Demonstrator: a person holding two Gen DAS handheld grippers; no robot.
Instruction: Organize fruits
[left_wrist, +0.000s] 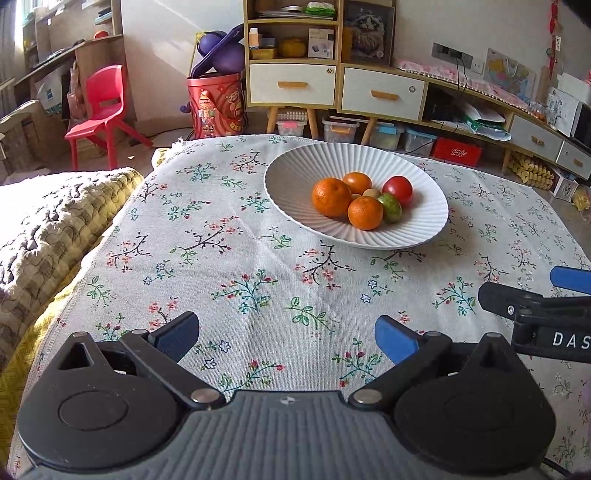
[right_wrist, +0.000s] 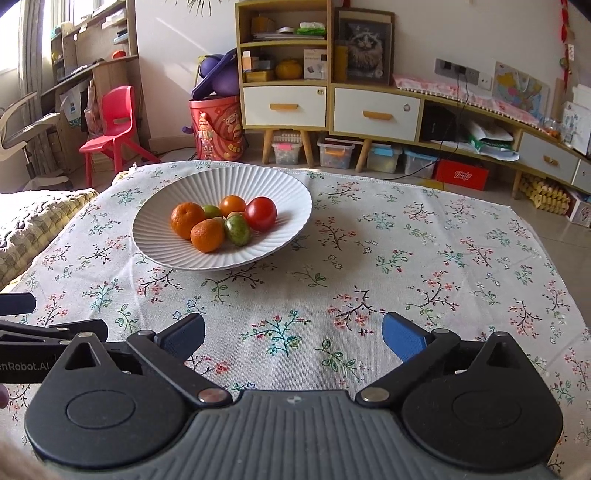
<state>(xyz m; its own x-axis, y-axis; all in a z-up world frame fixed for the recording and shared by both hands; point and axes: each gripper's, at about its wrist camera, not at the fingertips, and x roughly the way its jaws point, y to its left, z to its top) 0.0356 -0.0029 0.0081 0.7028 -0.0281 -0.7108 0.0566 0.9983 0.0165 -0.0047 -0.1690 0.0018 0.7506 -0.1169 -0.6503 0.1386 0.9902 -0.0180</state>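
Observation:
A white ribbed bowl (left_wrist: 295, 173) (right_wrist: 159, 221) stands on the floral tablecloth (left_wrist: 236, 258) (right_wrist: 406, 258). It holds two mandarins (left_wrist: 331, 196) (right_wrist: 186, 220), a small orange tomato (left_wrist: 357, 182) (right_wrist: 232, 205), a red tomato (left_wrist: 398, 189) (right_wrist: 260, 213), a green-red fruit (left_wrist: 391, 207) (right_wrist: 238, 229) and small pieces half hidden behind them. My left gripper (left_wrist: 286, 338) is open over bare cloth, well short of the bowl. My right gripper (right_wrist: 293, 338) is open too, nothing between its blue pads. The right gripper's fingers (left_wrist: 532, 299) show at the left view's right edge.
A quilted cushion (left_wrist: 51, 229) lies left of the table. Beyond the far edge stand a red chair (left_wrist: 101, 107), a red drum (left_wrist: 216, 105) and a low cabinet (left_wrist: 380, 92) with storage boxes under it. The left gripper's fingers (right_wrist: 55, 328) enter the right view's left edge.

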